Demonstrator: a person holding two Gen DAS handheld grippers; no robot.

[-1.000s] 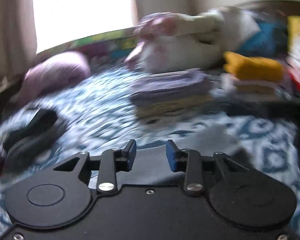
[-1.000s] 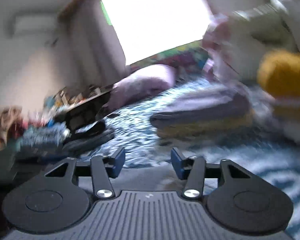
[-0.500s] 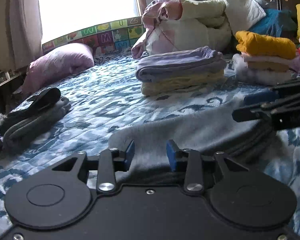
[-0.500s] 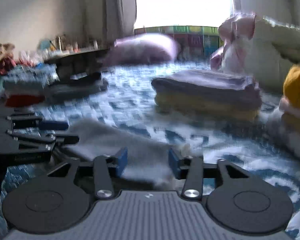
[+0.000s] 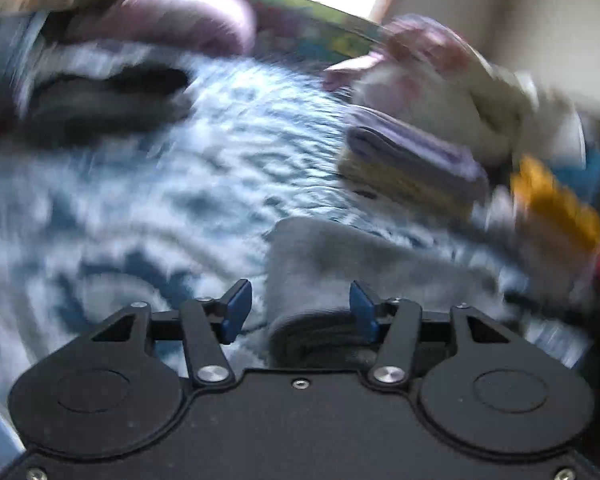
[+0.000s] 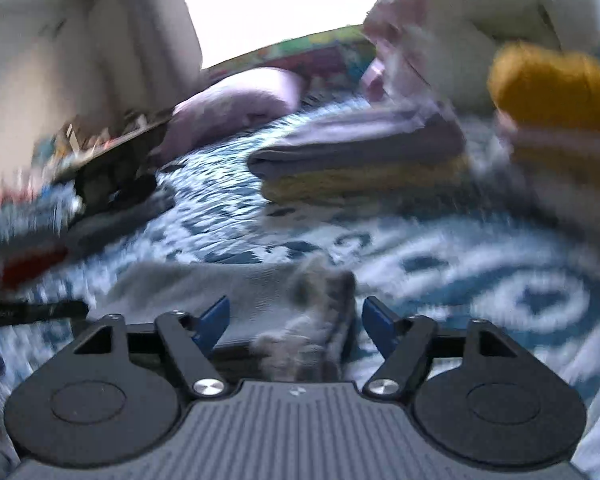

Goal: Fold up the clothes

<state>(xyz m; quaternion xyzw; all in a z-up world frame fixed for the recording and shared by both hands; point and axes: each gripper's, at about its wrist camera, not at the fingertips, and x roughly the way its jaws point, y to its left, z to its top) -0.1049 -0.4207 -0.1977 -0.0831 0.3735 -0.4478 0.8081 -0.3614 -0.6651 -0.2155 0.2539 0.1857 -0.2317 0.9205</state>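
Between the spread fingers of the left claw [image 5: 299, 310] lies the folded end of a grey garment [image 5: 340, 264]; it sits closer to the right-hand finger and reaches ahead and to the right across the blue patterned bedspread [image 5: 148, 200]. Neither finger presses it, so nothing is pinched. The right claw [image 6: 295, 326] is spread as well, with the fuzzy, doubled end of the same grey garment [image 6: 300, 312] lying loose in the gap and the rest of it running off to the left.

Judging from how the cloth lies, this garment is already folded into a narrow, layered strip; a last fold or a move onto a pile seems to be what remains. Ahead of both claws sits a neat stack [image 5: 412, 160], purple on top of yellow, which looks like finished work. Further right is a yellow-topped pile [image 5: 556, 208]. Ahead and left of the left claw lies a dark bundle [image 5: 100, 100]; whether it is folded cannot be told through the blur.

Only the left view shows the layered edge of the grey fold. Only the right view shows the garment's fluffy inner face, a black bar at its far left that may be the other claw, and the bright window [image 6: 276, 4] beyond a pink pillow [image 6: 236, 104].
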